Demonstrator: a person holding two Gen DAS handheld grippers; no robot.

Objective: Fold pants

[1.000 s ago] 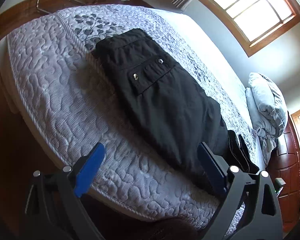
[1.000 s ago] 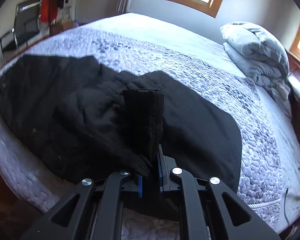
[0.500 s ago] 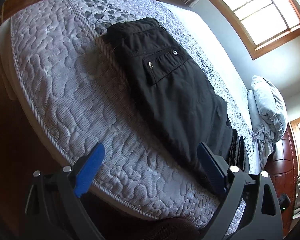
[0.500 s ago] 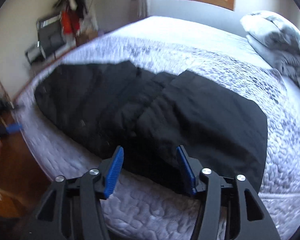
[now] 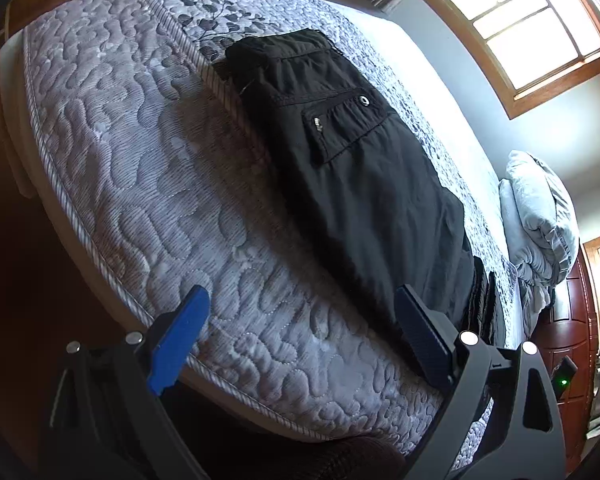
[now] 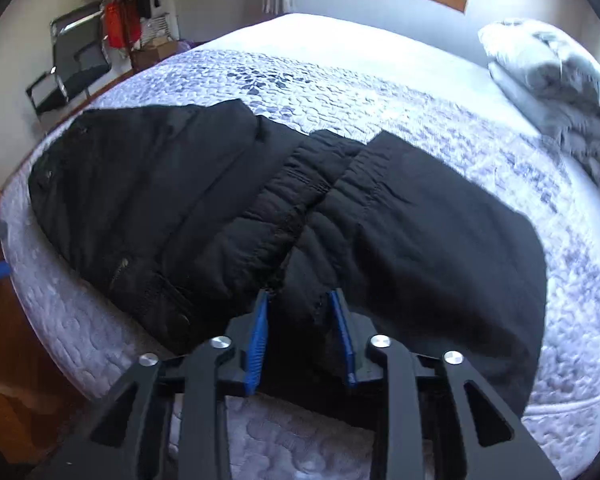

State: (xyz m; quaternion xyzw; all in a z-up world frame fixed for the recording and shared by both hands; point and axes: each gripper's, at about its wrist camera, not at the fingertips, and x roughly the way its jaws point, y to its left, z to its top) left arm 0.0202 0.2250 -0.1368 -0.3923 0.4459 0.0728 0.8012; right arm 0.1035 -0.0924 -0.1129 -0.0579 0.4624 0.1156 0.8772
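Black pants (image 5: 364,184) lie on the quilted mattress (image 5: 148,184), legs laid together, a zipped pocket facing up. My left gripper (image 5: 300,336) is open and empty, held off the mattress's near edge, short of the pants. In the right wrist view the pants (image 6: 420,232) lie spread with the cuffs folded back over the middle. My right gripper (image 6: 302,336) is partly open, its blue pads either side of a bunched fold at the near edge of the fabric, not clamped on it.
A folded grey duvet and pillow (image 5: 540,216) sit at the head of the bed, also in the right wrist view (image 6: 552,76). A chair (image 6: 72,64) and hanging clothes stand by the far wall. Wooden floor (image 6: 28,360) borders the mattress.
My right gripper let go of the cuffs it held a second ago, opened wide, and has narrowed around a fold at the near edge. My left gripper drew back slightly, staying open.
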